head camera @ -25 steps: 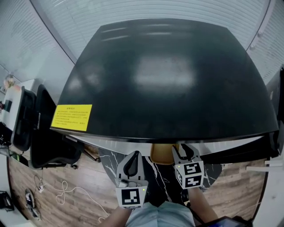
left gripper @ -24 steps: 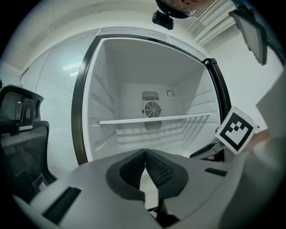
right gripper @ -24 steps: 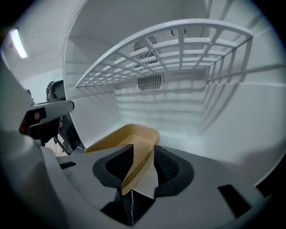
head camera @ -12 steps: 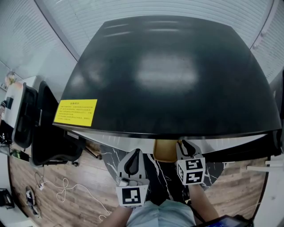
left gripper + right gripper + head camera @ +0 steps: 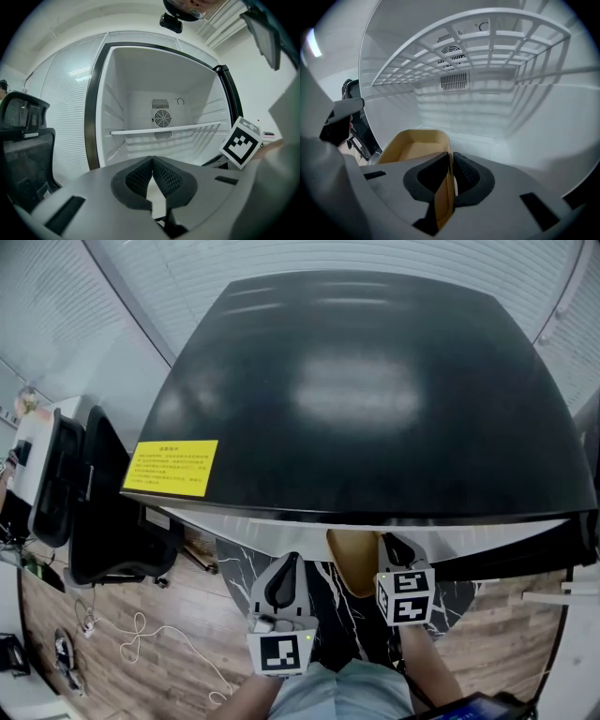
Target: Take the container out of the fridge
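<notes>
Tool (image 5: 451,171): jaws closing
Between jaws: right wall of container (image 5: 415,145)
Container body: tan, open-topped, mostly left of tool
Wire shelf (image 5: 487,42): white, above tool
Vent (image 5: 454,80): ahead, beyond container

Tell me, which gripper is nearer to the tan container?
Right. The right gripper is closing its jaws on a wall of the container; the left gripper is apart from it, to its left.

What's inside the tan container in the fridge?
The container looks empty: only its bare tan floor shows. Its near end is covered by the right gripper, whose jaws are closing on its wall.
</notes>
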### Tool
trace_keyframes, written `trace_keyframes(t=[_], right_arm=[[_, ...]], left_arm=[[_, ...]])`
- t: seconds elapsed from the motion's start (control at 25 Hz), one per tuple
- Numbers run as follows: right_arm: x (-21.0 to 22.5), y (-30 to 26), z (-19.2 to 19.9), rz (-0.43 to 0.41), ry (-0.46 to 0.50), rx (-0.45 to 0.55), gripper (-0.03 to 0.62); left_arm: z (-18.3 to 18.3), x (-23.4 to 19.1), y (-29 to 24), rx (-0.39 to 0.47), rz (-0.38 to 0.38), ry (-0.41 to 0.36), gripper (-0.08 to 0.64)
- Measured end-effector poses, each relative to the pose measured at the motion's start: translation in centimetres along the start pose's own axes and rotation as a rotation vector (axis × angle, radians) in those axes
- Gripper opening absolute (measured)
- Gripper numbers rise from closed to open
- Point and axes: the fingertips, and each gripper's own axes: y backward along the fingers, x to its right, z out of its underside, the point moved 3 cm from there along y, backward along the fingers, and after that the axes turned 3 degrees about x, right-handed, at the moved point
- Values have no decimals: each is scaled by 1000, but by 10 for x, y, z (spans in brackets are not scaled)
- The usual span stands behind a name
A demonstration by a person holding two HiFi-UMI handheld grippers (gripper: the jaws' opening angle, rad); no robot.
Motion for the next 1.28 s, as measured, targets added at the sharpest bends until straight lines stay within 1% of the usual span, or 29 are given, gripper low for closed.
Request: trace_keyframes(t=[0.28,0.36,0.56,0.8,1.16,1.28], right_arm=[[-4,7,1,6,7,12,38],[-5,11,1,9,6,22,38],[-10,24,-1,14,17,50,38],[-21,48,-1,22,28,90,38],[-41,97,-1,59,33,178,38],[-49,119,-3,78,35,223,38]], left_arm=[[-4,-3,5,13,-3,-6,14],[-5,-2,7,20,2,-15,14],[-9,0,17,30,7,-9,14],[-19,1,36,68,23,-20,14],[-31,6,73,116,73,-40,14],[-37,10,88,150,99,-54,14]])
